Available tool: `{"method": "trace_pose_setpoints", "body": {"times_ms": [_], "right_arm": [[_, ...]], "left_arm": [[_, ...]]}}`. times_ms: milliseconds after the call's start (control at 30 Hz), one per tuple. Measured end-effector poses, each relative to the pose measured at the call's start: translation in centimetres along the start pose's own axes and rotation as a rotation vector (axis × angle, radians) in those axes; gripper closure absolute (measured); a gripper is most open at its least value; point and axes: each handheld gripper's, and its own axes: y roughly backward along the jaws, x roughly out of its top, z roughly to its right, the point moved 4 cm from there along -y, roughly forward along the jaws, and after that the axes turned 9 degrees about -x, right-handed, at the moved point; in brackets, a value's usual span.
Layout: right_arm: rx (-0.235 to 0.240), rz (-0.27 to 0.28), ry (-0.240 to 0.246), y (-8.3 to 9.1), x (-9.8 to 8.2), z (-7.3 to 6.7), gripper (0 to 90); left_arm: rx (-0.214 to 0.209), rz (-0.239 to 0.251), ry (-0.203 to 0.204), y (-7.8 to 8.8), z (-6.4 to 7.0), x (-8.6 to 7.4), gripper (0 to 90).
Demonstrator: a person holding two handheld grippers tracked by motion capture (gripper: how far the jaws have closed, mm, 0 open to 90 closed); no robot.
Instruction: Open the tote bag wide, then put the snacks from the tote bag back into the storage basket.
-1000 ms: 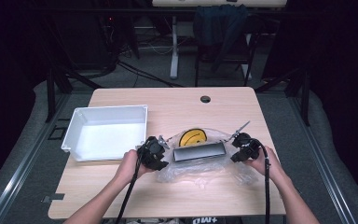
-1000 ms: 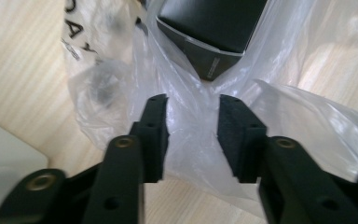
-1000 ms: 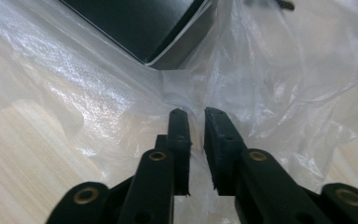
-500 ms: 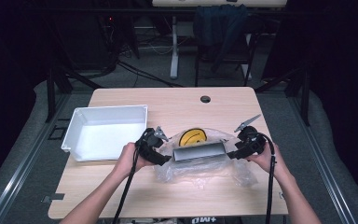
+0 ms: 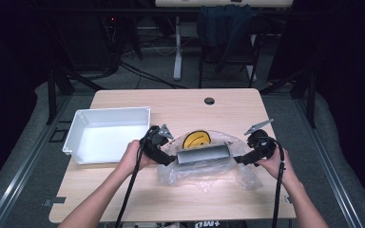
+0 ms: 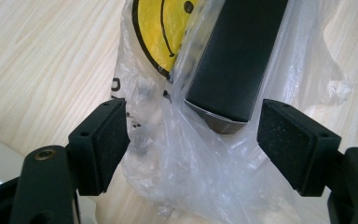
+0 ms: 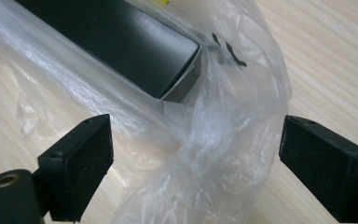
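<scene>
Wooden table point(image 5: 123, 190), clear bag point(image 5: 204, 173), tools apart

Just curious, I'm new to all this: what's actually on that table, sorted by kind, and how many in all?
White tray: 1
Clear plastic bag: 1
Dark box in the bag: 1
Yellow smiley disc: 1
Hand-held grippers: 2, left, right
Total: 6

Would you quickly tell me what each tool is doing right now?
Left tool: open, jaws either side of the clear plastic bag, holding nothing.
Right tool: open, jaws either side of the bag, holding nothing.
</scene>
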Motion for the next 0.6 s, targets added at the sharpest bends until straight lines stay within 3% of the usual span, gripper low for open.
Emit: {"method": "trace_pose_setpoints", "body": {"times_ms": [233,400,600], "right_arm": [[-0.009,0.004,0.003,-0.1,-0.1,0.4,12.4],[-0.019,0.008,-0.002,-0.2,-0.2,0.7,14.4],[-0.011,0.005,0.005,-0.2,-0.3,0.8,14.9]], "left_arm": [[-0.016,-0.027,-0.03,-0.5,0.0,0.9,26.0],[-0.036,-0.046,-0.068,-0.7,0.1,1.5,37.6],[-0.07,-0.101,-0.103,-1.8,0.4,2.2,45.2]]}}
